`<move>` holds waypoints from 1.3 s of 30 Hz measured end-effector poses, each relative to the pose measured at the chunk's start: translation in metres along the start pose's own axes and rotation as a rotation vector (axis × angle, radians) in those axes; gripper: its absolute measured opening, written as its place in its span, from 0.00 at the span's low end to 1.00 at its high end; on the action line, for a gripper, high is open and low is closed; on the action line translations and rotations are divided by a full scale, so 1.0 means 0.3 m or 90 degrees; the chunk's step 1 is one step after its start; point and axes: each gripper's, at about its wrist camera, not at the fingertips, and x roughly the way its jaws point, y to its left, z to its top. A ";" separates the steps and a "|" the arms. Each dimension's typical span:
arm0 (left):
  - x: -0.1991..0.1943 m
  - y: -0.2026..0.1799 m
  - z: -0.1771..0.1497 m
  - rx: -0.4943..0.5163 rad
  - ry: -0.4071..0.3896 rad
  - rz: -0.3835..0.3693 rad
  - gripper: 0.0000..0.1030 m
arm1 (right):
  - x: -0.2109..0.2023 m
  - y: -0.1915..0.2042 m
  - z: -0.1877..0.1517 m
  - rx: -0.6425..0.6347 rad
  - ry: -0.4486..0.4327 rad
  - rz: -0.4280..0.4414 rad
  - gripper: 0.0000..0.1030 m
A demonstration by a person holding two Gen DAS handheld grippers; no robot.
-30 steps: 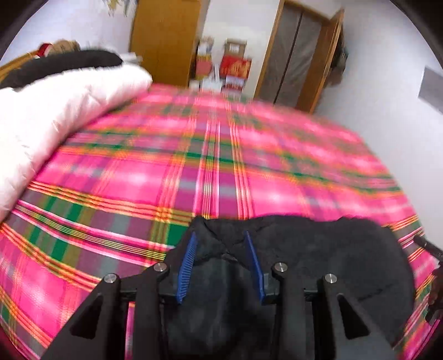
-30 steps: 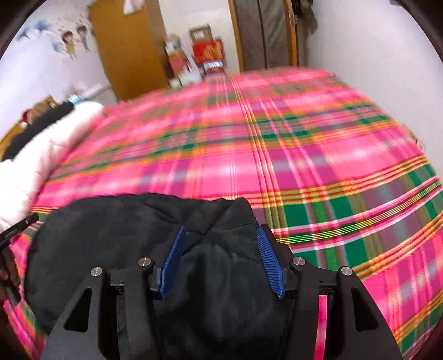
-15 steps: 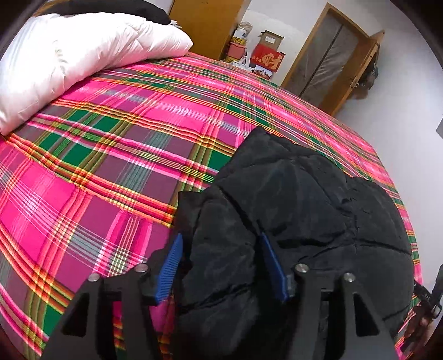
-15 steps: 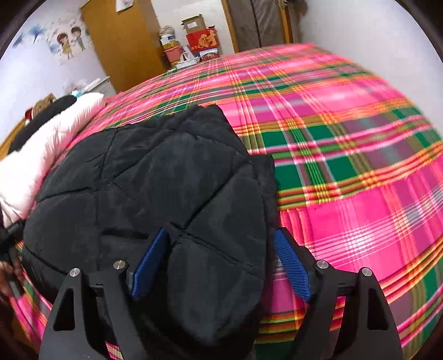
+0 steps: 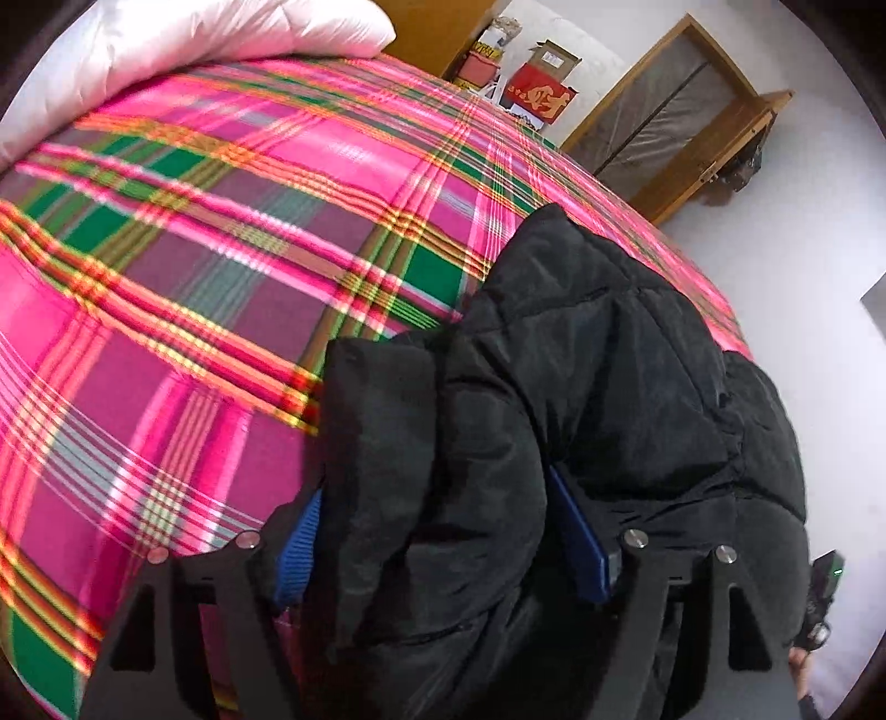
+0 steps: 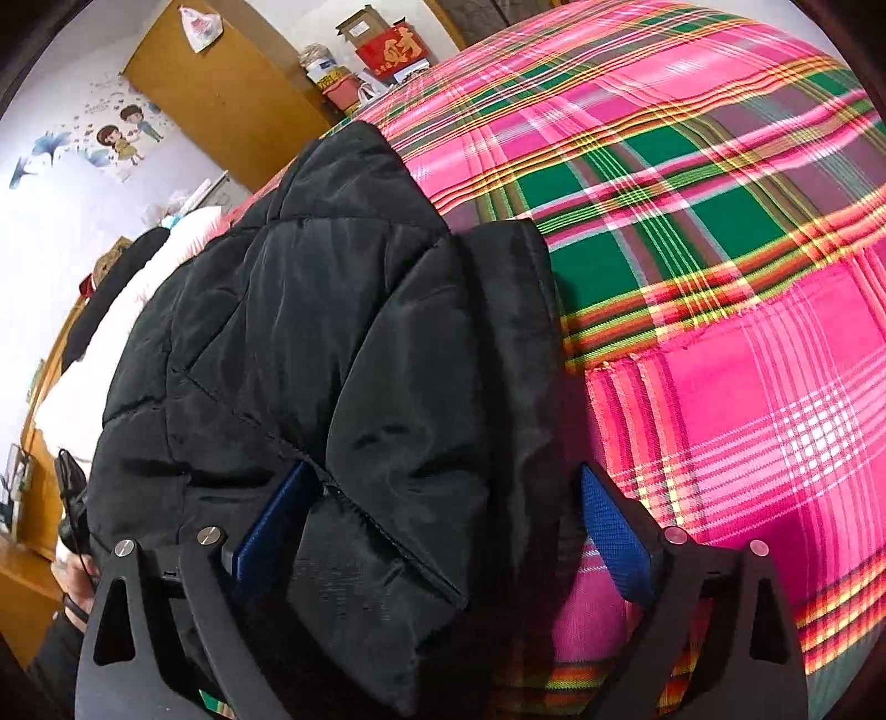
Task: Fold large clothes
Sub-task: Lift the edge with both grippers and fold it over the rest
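Black padded jacket is lying folded on the plaid bed.
Left hand-held gripper has just been opening; right hand-held gripper is standing spread wide, jacket between both.

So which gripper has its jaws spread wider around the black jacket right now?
The right gripper: one pad stands clear over the plaid bedcover. The left gripper's pads sit close against the black jacket.

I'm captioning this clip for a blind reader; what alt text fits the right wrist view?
A black padded jacket lies bunched on a pink and green plaid bedspread, its near edge between the spread blue pads of the right gripper, which has just been opening. Behind are a white duvet, a wooden cabinet and red boxes.
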 end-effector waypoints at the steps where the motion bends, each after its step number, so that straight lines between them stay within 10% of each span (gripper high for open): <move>1: 0.000 0.008 -0.005 -0.012 0.002 -0.010 0.76 | -0.001 0.002 0.000 0.004 0.004 0.005 0.89; 4: 0.001 0.010 -0.022 -0.019 0.017 -0.021 0.76 | -0.007 0.023 0.003 0.017 0.015 0.040 0.68; 15: 0.045 0.011 -0.009 -0.017 0.023 -0.042 0.77 | 0.076 -0.023 0.058 0.011 0.028 0.106 0.73; 18: 0.046 0.002 -0.009 -0.009 0.027 -0.038 0.76 | 0.078 -0.014 0.063 0.013 0.035 0.117 0.58; 26: -0.006 -0.094 0.001 0.061 0.011 0.005 0.33 | 0.035 0.067 0.077 -0.018 0.022 0.088 0.30; 39: -0.285 -0.216 0.019 0.089 -0.061 -0.011 0.24 | -0.174 0.171 0.095 -0.056 -0.012 0.049 0.22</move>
